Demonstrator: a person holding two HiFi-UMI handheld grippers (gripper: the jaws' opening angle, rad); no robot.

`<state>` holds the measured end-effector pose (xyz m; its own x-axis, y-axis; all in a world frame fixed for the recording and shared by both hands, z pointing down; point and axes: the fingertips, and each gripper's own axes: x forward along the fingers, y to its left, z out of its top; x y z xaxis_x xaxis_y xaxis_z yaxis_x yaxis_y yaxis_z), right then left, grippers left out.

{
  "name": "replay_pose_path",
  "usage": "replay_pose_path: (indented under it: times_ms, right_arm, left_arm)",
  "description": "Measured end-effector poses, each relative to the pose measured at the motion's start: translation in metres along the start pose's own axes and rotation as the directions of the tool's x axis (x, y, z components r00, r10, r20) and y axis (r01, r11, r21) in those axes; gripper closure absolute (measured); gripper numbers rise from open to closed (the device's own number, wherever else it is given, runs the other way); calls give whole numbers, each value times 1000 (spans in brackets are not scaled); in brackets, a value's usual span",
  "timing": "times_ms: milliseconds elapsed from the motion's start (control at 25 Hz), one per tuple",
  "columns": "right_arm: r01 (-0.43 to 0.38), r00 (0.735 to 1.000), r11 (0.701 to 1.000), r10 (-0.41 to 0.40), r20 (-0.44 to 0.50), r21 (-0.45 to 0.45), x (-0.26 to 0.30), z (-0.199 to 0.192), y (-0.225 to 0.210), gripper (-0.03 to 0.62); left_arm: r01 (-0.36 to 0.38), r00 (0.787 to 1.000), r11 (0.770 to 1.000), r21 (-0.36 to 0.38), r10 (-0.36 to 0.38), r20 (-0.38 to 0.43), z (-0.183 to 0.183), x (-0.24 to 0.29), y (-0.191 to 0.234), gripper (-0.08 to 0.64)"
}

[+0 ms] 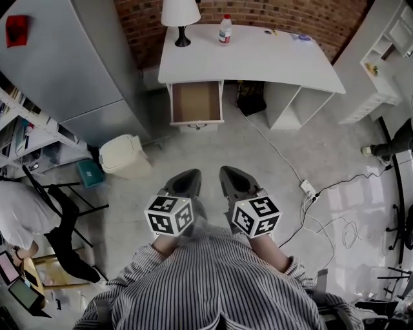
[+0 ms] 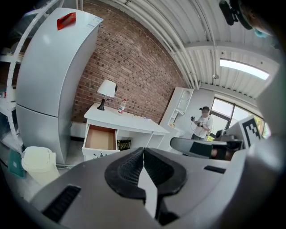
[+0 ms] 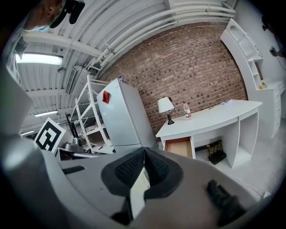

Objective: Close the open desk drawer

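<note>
The left gripper [image 2: 144,154] had its ribbed pads pressed together with nothing between them. The right gripper [image 3: 144,156] was the same, its jaws together and empty. In the head view both were held side by side, close in front of the person's striped shirt [image 1: 213,283], with their marker cubes nearest the body and their tips pointing toward the desk [image 1: 258,55].

Bare grey floor [image 1: 213,148] lay between the grippers and the desk, so both were well apart from it. The drawer [image 1: 196,103] was pulled out from under the left end of the white desktop, its brown inside showing and its white front facing the person.

On the desktop above the drawer stood a lamp [image 1: 180,16], and a bottle [image 1: 224,29] with a red cap stood just beside it to the right. A dark object [image 1: 250,98], perhaps a bag or a wire basket, sat on the floor under the desk, right of the drawer.

A grey refrigerator [image 1: 64,64] stood left of the desk, with a pale lidded bin [image 1: 122,156] on the floor in front of it. A power strip [image 1: 308,188] with trailing cables lay on the floor to the right.
</note>
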<state>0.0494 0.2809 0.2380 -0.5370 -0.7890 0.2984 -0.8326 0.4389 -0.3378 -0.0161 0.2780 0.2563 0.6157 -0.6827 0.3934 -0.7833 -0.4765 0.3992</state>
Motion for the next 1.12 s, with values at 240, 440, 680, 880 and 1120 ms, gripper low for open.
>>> replay_pose_path:
  times_ms: [240, 440, 680, 880, 1120]
  right_arm:
    - [8, 1000, 1000, -8, 3, -7, 64, 28, -14, 575]
    - [28, 999, 1000, -28, 19, 0, 121, 59, -27, 575]
    - [56, 998, 998, -56, 33, 13, 184, 82, -42, 575]
    - [75, 997, 997, -75, 26, 15, 221, 91, -48, 575]
    - [90, 996, 996, -90, -2, 21, 240, 87, -56, 575]
  left_arm:
    - [28, 1000, 1000, 11, -28, -5, 45, 40, 44, 546]
    - [66, 998, 997, 30, -66, -20, 87, 74, 80, 546]
    - [97, 995, 994, 46, -95, -37, 124, 110, 128, 546]
    - [114, 993, 993, 42, -112, -47, 142, 131, 158, 546]
    - [131, 989, 991, 21, -129, -68, 143, 146, 174, 546]
